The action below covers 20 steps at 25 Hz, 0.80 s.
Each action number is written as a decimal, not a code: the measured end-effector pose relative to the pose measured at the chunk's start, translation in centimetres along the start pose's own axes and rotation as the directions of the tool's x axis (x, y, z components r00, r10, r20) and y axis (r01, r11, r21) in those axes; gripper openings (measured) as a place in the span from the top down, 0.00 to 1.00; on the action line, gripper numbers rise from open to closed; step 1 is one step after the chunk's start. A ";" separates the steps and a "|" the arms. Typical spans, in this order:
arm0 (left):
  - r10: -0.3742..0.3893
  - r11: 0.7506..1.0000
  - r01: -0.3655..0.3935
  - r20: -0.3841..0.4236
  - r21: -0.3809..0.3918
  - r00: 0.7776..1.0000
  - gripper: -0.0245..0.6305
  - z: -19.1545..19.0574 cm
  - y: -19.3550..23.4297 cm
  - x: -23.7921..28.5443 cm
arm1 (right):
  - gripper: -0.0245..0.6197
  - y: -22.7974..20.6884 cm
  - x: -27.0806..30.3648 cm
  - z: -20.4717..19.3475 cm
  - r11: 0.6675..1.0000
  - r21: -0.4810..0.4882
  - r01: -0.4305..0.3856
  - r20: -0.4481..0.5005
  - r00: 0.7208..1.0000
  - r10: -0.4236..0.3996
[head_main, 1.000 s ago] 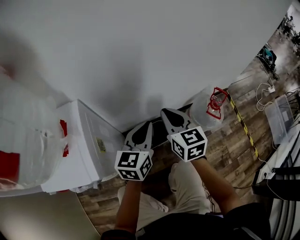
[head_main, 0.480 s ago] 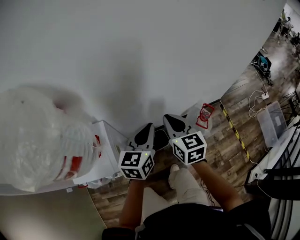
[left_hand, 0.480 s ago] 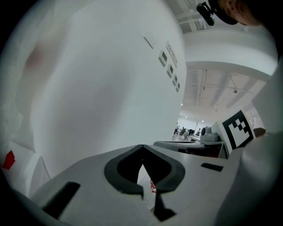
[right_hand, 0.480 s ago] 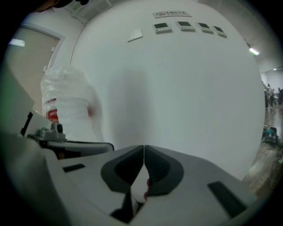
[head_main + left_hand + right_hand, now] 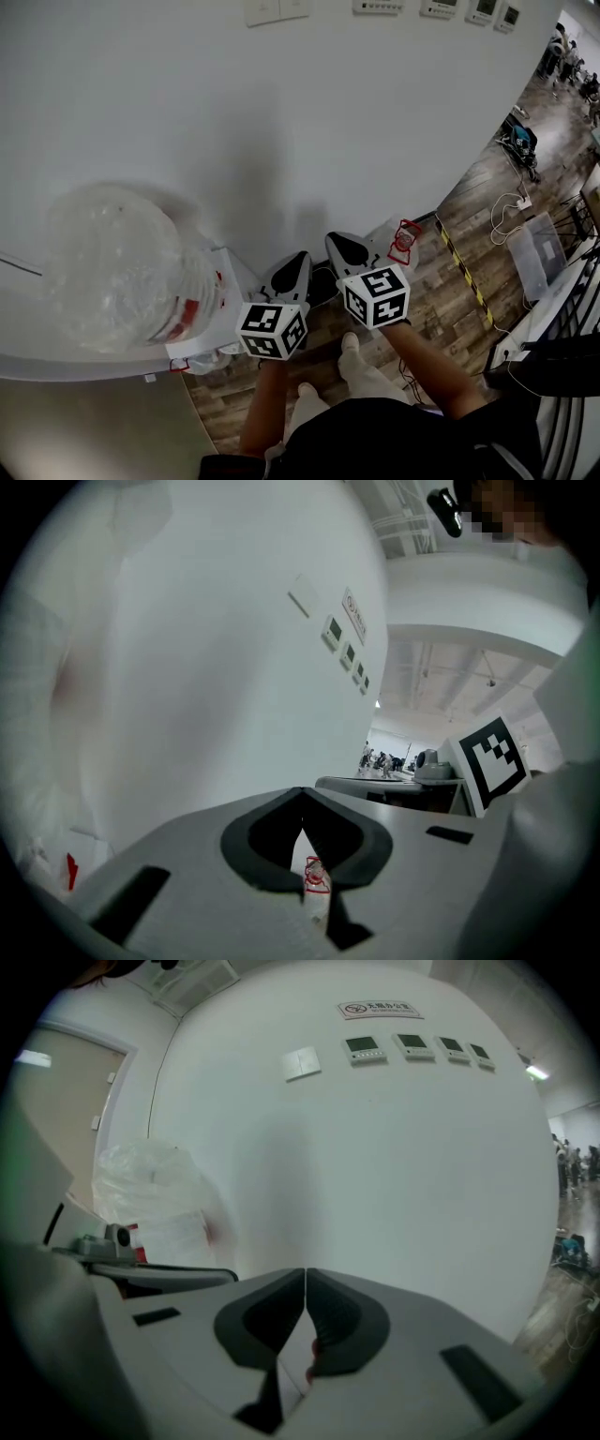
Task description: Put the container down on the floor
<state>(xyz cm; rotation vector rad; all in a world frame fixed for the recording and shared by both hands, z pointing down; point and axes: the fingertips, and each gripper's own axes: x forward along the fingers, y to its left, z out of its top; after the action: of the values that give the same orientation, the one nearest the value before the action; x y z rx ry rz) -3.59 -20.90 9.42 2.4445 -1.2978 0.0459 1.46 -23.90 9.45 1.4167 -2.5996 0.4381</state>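
Container [image 5: 401, 242], clear-sided with a red latch, is sitting on the wooden floor [image 5: 469, 309] at the foot of the white wall [image 5: 328, 122], at about one o'clock from the right gripper and apart from both grippers.

Nearest to me, the person is standing with light trousers and pale shoes [image 5: 349, 345] showing underneath, both forearms reaching forward. The left gripper [image 5: 296, 259] and the right gripper [image 5: 336, 240] are hovering side by side above the floor, each carrying its marker cube [image 5: 270, 330] towards the wrist. Both are empty: each gripper's own view is showing its jaws pressed together at the tips with nothing caught between them. Through the small gap below the left gripper's closed tips, the red latch is peeking up from below.

At nine o'clock from the left gripper, a white bin [image 5: 230, 292] with red clips is resting on the floor, and a big crumpled clear plastic bag [image 5: 112, 267] is lying at ten o'clock, covering most of it.

Beyond the container, a yellow-and-black tape stripe [image 5: 466, 274] is running across the boards towards five o'clock. Further out at three o'clock, white cables [image 5: 516, 204] are trailing beside another clear bin [image 5: 530, 248].

High on the wall at twelve o'clock, switch plates [image 5: 277, 9] and small control panels [image 5: 450, 7] are lining up in a row. Farthest off, at two o'clock, a few people [image 5: 567, 47] are gathering in the open hall.
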 end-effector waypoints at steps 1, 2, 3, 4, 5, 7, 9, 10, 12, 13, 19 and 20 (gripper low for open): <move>0.005 1.000 -0.005 0.005 -0.001 1.000 0.94 0.2 0.1 -0.6 | 0.91 0.5 -0.1 0.1 1.000 0.004 0.000 0.006 1.000 0.000; 0.006 1.000 -0.006 0.013 0.000 1.000 0.94 0.4 0.2 -1.2 | 0.91 1.0 -0.1 0.3 1.000 0.008 0.000 0.014 1.000 0.000; 0.006 1.000 -0.007 0.021 0.007 1.000 0.94 0.8 0.2 -1.7 | 0.91 1.4 -0.3 0.5 1.000 0.012 0.000 0.021 1.000 0.000; 0.007 1.000 -0.007 0.029 0.015 1.000 0.94 1.1 0.1 -2.3 | 0.91 1.9 -0.4 0.7 1.000 0.017 -0.001 0.027 1.000 0.001; 0.007 1.000 -0.007 0.037 0.018 0.999 0.94 1.5 0.1 -2.8 | 0.91 2.3 -0.6 0.8 1.000 0.020 -0.004 0.031 1.000 0.003; 0.001 1.000 -0.002 0.057 0.009 0.998 0.94 2.3 -0.1 -4.0 | 0.91 3.3 -1.1 1.3 1.000 0.021 -0.013 0.039 0.999 0.012; -0.008 1.000 0.007 0.073 0.009 0.997 0.94 2.9 -0.6 -5.2 | 0.91 4.4 -1.9 1.7 1.000 0.017 -0.021 0.051 0.999 0.020; -0.014 1.000 0.013 0.078 0.011 0.997 0.94 3.1 -0.9 -5.9 | 0.91 4.9 -2.4 2.0 1.000 0.015 -0.022 0.058 0.998 0.021; -0.027 1.000 0.026 0.086 0.013 0.996 0.94 3.5 -1.7 -7.2 | 0.91 5.9 -3.5 2.4 1.000 0.008 -0.018 0.073 0.997 0.018; -0.033 0.999 0.031 0.091 0.017 0.995 0.94 3.7 -2.1 -7.9 | 0.91 6.4 -4.0 2.6 1.000 0.002 -0.016 0.080 0.997 0.015; -0.067 0.997 0.062 0.111 0.046 0.992 0.94 3.5 -3.6 -11.8 | 0.91 9.4 -6.9 2.7 1.000 -0.020 0.012 0.121 0.993 -0.009; -0.072 0.996 0.067 0.112 0.053 0.991 0.94 3.5 -4.0 -12.5 | 0.91 10.0 -7.5 2.7 0.999 -0.028 0.017 0.126 0.992 -0.013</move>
<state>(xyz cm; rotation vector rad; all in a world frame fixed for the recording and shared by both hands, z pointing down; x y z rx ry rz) -8.04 -10.18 2.41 2.5654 -1.2712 -0.0823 -2.82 -13.75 3.05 1.4999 -2.6790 0.3174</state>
